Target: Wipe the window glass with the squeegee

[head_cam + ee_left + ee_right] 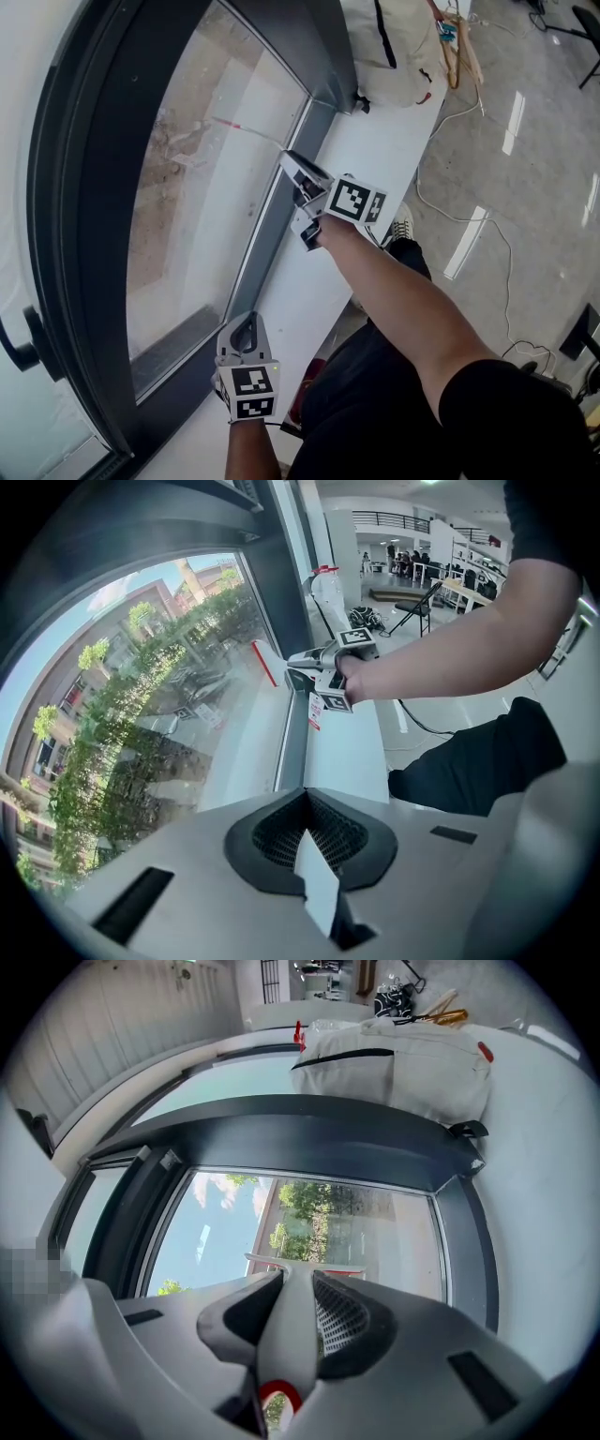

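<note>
- Head view: the right gripper holds the squeegee up to the window glass, near the right frame. The left gripper hangs low over the white sill.
- Left gripper view: its jaws are together, and we make out nothing between them.
- Right gripper view: the jaws clamp the squeegee's pale handle, with the blade at the pane. We judge a wiping stroke is in hand; the next move calls for even pressure along the glass.
- We read no writing, only the square markers on the cubes.
</note>
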`<move>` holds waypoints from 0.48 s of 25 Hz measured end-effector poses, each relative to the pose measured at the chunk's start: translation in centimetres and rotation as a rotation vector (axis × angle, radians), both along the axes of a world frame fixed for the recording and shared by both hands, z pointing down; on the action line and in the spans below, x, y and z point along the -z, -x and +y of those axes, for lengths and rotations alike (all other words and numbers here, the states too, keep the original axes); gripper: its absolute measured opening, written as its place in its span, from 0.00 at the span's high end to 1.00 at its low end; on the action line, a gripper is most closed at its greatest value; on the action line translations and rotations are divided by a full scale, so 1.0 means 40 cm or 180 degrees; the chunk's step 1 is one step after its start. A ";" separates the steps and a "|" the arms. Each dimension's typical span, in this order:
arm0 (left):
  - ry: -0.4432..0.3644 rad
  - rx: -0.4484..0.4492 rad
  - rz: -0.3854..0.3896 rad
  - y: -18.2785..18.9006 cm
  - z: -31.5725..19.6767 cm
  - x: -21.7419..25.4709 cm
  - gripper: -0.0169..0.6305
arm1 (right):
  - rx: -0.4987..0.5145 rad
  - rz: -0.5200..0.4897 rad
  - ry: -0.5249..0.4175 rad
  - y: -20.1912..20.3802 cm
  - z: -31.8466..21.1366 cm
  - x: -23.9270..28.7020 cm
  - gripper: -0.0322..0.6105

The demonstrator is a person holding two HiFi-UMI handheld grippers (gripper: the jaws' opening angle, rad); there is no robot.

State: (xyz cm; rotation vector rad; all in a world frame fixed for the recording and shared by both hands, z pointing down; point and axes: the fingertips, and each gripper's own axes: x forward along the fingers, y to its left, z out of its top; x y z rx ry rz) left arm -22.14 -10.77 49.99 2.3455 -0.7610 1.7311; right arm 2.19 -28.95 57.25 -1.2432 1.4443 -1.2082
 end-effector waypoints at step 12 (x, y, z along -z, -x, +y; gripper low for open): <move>-0.0035 0.0077 0.0009 0.128 0.077 -0.005 0.97 | 0.0258 -0.0076 -0.0005 0.225 0.095 -0.009 0.81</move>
